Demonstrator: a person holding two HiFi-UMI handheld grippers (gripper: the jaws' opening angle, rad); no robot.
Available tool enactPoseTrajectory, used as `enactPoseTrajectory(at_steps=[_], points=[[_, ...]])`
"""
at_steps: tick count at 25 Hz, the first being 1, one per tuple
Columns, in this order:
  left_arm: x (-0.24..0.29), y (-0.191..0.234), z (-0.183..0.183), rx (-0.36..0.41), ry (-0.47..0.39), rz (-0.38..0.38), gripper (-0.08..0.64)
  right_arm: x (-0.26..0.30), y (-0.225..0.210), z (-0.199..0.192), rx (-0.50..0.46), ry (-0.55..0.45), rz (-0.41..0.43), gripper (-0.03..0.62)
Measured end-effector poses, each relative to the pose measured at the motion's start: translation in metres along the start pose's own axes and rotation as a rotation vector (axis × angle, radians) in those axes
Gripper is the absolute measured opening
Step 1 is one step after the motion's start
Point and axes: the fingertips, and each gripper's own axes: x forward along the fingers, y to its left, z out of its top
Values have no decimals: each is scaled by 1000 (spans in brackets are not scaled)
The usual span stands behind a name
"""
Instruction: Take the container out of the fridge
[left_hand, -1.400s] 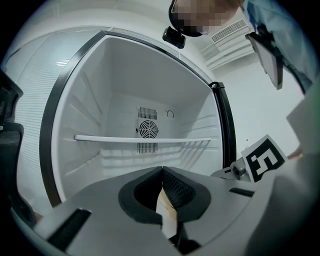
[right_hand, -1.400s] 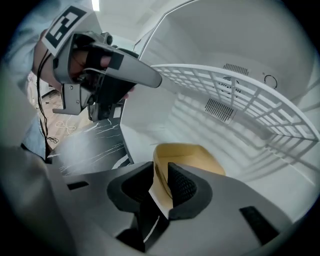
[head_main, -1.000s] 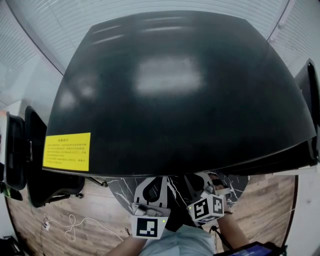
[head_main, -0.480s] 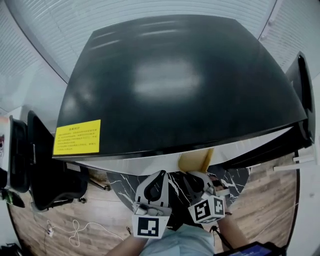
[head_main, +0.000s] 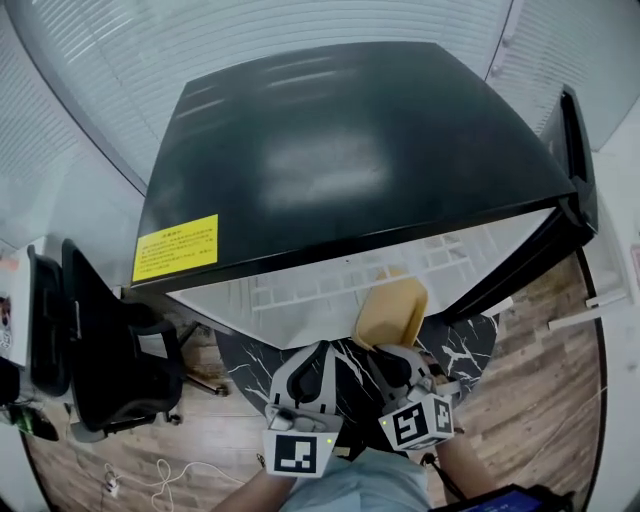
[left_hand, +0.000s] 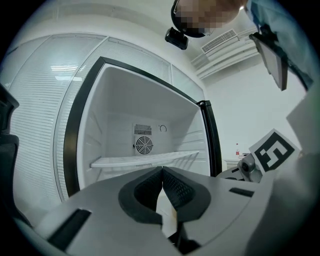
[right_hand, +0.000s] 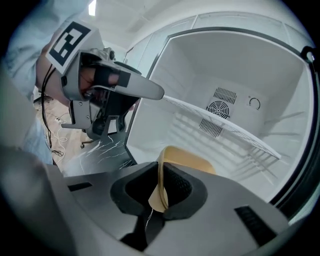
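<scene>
- The right gripper (right_hand: 161, 187) has its jaws clamped on the thin rim of the yellow container (right_hand: 187, 160), one pad inside the wall and one outside. This edge pinch probably suits a light, open-topped tub that is too wide to span.
- In the head view the yellow container sits at 6 o'clock from the fridge (head_main: 350, 170). It is at the front lip of the white cavity and low, under the wire shelf (right_hand: 220, 125), so I judge it partly out but not yet clear.
- The right gripper points forward at 12 o'clock, held low and close to the person's body, with its marker cube toward the camera.
- The left gripper (left_hand: 162, 192) has its jaws pressed together on nothing. It hangs at 9 o'clock beside the right one, aimed at the back-wall fan (left_hand: 143, 145), likely kept clear of the lift.
- The fridge door (head_main: 575, 150) stands swung open at 3 o'clock, leaving the way out free.
</scene>
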Motion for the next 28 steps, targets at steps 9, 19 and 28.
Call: enactPoseTrajectory(at_steps=[9,19,28], points=[[-27,-1,19,30,-48,-61,14,-29,13,22,65,-38,-101,48],[-56,-10,48,59,-123,-147,14,-77,21,56,122,-110,-230,48],[-79,-12,90,58,-226,-197,14,-132,11,101,200,-236,-365,48]])
